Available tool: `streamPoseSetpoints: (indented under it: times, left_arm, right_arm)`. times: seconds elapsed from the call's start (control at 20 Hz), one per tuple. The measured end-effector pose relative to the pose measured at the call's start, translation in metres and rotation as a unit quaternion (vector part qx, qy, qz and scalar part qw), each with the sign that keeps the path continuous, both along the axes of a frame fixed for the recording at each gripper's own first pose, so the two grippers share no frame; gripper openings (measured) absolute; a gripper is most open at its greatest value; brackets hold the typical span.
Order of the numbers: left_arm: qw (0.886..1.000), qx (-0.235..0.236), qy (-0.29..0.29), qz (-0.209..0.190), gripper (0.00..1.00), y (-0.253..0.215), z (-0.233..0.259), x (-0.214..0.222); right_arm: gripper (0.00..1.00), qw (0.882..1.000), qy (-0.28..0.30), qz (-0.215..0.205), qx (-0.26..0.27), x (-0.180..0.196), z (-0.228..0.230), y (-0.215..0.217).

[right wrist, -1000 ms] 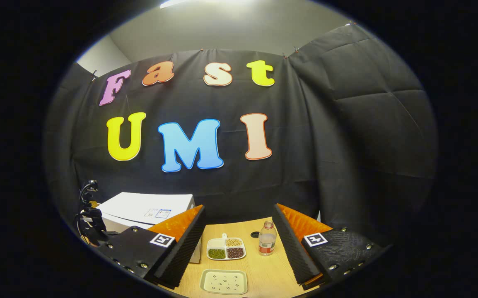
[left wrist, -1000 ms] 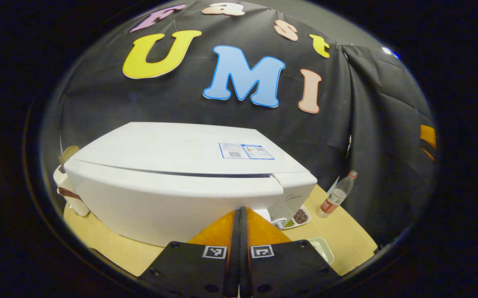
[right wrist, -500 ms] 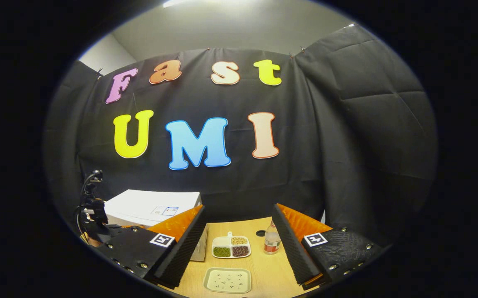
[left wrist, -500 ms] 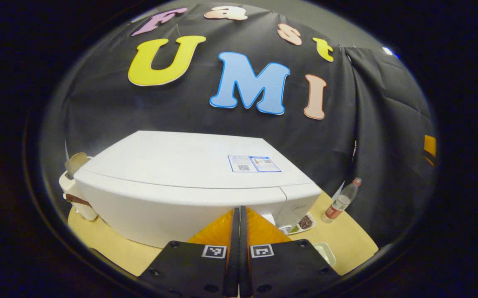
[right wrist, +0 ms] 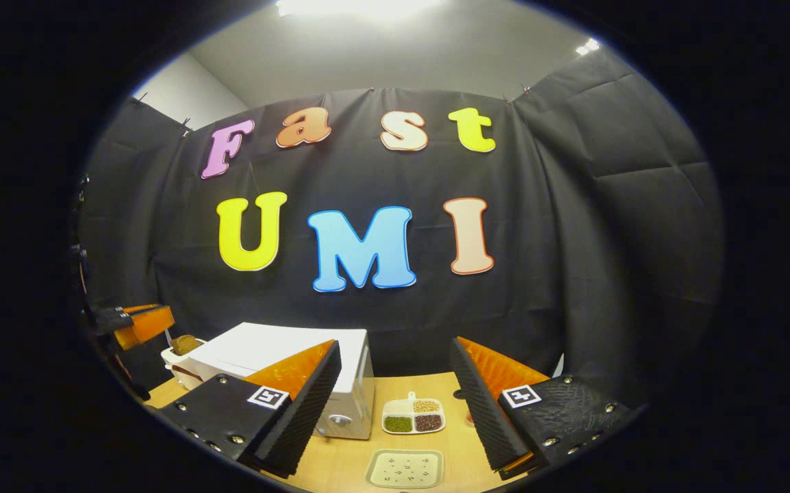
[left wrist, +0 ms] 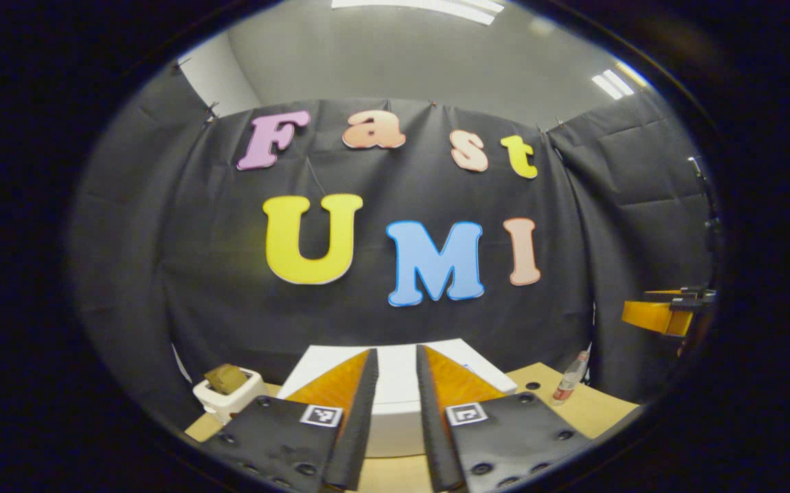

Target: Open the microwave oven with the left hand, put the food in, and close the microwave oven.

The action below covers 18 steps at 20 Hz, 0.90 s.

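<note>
The microwave oven [left wrist: 395, 383] looks shut, so the opening step is seemingly not yet begun; next the left gripper [left wrist: 396, 383] must go down to its door. It sits on the surface [right wrist: 361, 465] just beyond those slightly parted, empty fingers. The right gripper [right wrist: 395, 383] is spread wide, empty, framing the divided food tray [right wrist: 413, 416], with a small flat dish [right wrist: 405, 468] nearer.

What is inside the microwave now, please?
That cannot be seen. The microwave shows only its white top and side, apparently closed. The divided tray of beans sits on the table, outside it.
</note>
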<state>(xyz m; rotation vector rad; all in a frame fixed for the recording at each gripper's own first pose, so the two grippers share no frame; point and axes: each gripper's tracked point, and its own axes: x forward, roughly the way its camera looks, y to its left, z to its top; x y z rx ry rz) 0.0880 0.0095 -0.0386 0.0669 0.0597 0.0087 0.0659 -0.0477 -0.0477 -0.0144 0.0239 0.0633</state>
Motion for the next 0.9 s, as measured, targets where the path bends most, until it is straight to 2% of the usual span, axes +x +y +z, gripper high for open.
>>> streamPoseSetpoints:
  times: [0.1, 0.15, 0.2, 0.3, 0.5, 0.75, 0.9]
  left_arm:
    - [0.999, 0.005, -0.033, -0.001, 0.9, 0.009, 0.035, -0.02]
    - [0.999, 0.001, -0.047, 0.005, 0.98, 0.015, 0.049, -0.032]
    - [0.999, 0.0, -0.051, 0.014, 0.99, 0.024, 0.056, -0.038]
    - [0.999, 0.003, -0.044, 0.02, 0.96, 0.037, 0.054, -0.05]
    - [1.0, 0.002, -0.023, 0.006, 0.96, 0.051, 0.043, -0.071]
    - [0.999, -0.009, -0.032, -0.004, 0.97, 0.069, 0.049, -0.082]
    - [0.999, -0.012, -0.04, -0.004, 0.97, 0.081, 0.06, -0.081]
  right_arm:
    - [0.97, 1.0, -0.006, 0.013, 0.006, -0.005, 0.013, 0.021]
    - [0.97, 1.0, -0.01, 0.016, 0.005, -0.008, 0.018, 0.028]
    - [0.98, 1.0, -0.016, 0.017, 0.005, -0.012, 0.024, 0.036]
    - [0.98, 0.999, -0.029, 0.018, 0.008, -0.022, 0.033, 0.05]
    - [0.98, 0.999, -0.035, 0.017, 0.002, -0.041, 0.037, 0.073]
    - [0.97, 0.999, -0.04, 0.002, -0.004, -0.057, 0.042, 0.092]
    - [0.98, 0.999, -0.036, 0.01, -0.006, -0.058, 0.046, 0.107]
